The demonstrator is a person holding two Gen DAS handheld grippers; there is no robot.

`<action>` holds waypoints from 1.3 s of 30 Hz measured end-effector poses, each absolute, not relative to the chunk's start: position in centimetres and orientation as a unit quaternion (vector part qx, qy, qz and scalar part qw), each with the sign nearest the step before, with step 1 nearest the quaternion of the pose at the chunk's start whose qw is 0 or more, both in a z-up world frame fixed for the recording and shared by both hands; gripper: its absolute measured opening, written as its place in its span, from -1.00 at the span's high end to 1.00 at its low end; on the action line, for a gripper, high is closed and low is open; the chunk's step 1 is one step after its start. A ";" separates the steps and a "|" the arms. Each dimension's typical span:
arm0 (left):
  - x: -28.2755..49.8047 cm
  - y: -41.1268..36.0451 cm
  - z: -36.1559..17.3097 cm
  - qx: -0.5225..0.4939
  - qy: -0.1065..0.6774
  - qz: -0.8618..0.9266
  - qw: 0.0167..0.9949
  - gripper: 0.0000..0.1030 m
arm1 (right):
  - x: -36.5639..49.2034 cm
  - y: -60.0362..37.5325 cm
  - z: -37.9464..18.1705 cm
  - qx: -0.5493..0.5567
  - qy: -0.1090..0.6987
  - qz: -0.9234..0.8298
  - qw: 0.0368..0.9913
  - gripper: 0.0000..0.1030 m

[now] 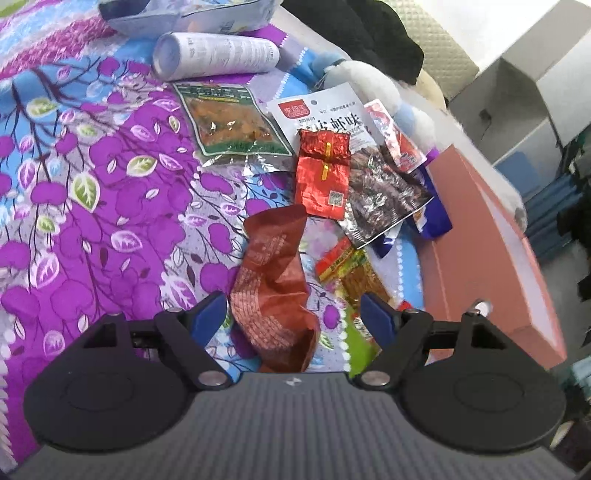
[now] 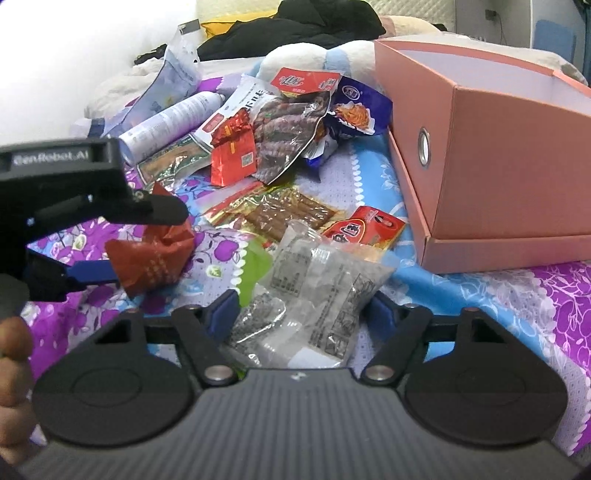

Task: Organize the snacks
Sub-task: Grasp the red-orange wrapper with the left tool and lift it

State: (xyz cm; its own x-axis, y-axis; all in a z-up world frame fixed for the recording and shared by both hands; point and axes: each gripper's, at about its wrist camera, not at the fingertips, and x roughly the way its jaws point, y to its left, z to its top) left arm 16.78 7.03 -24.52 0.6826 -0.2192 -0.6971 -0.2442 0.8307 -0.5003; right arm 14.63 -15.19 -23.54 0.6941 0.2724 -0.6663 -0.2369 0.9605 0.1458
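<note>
Nearest in the left wrist view, the left gripper [image 1: 293, 314] has its blue fingers spread wide on either side of a crumpled brown-red snack wrapper [image 1: 273, 291], which lies on the purple floral bedsheet [image 1: 92, 206]; neither pad visibly presses it. In the right wrist view the right gripper [image 2: 299, 314] also stands apart, with a clear plastic packet [image 2: 317, 295] with grey printing lying between its fingers, its edges meeting both pads.

Just past the left gripper, at 1 o'clock, sits a yellow-and-red packet of brown sticks [image 1: 351, 273]. Beyond it at 12 o'clock a small shiny red pouch [image 1: 323, 173] rests on a larger white-topped bag of dark dried meat [image 1: 373, 184], with a purple-blue packet [image 1: 432, 218] tucked under the bag's right edge. At 11 o'clock lies a green-bordered packet of pickled vegetables [image 1: 232, 122], and farther still a white spray can [image 1: 218, 55] on its side.

An open pink cardboard box [image 2: 491, 166] stands at 2 o'clock of the right gripper, with a flat red packet [image 2: 364, 229] lying between them, near its front corner. Dark clothing [image 2: 295, 26] and a plush toy [image 1: 369, 74] crowd the far end of the bed.
</note>
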 end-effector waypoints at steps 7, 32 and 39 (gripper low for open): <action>17.9 5.0 -24.9 -0.209 0.407 0.016 0.889 -0.60 | 14.4 -16.4 -23.1 0.025 0.369 0.138 0.919 -0.19; 14.4 2.6 -20.4 -0.175 0.368 0.001 0.913 -0.09 | 14.5 -18.8 -19.9 0.020 0.384 0.165 0.908 -0.17; 12.8 1.1 -16.1 -0.170 0.352 -0.025 0.920 -0.09 | 13.4 -19.9 -15.5 0.028 0.359 0.185 0.914 -0.17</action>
